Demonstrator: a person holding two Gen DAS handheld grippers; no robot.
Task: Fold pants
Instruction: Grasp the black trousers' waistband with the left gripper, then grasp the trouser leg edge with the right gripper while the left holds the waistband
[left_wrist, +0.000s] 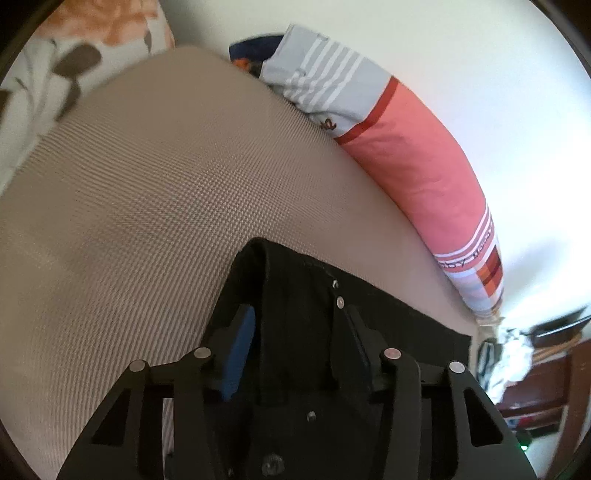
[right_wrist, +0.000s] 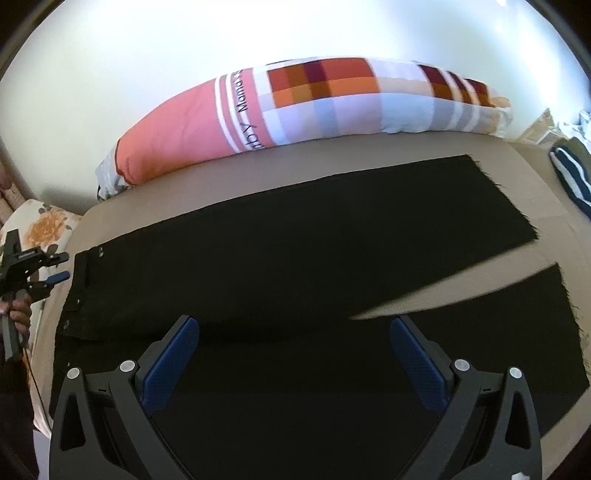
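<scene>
Black pants lie flat on a beige bed sheet, waist at the left, the two legs spreading apart toward the right. My right gripper hangs open and wide over the thigh area, with nothing between its blue pads. My left gripper is at the waistband's edge, held by a person's hand. In the left wrist view the waistband of the pants, with its metal buttons, rises as a fold between the fingers of the left gripper. The blue pad stands bare beside the cloth.
A long pink and checked pillow lies along the white wall behind the pants. A floral pillow sits past the waist end. A navy striped garment lies beyond the leg ends. Dark furniture stands off the bed.
</scene>
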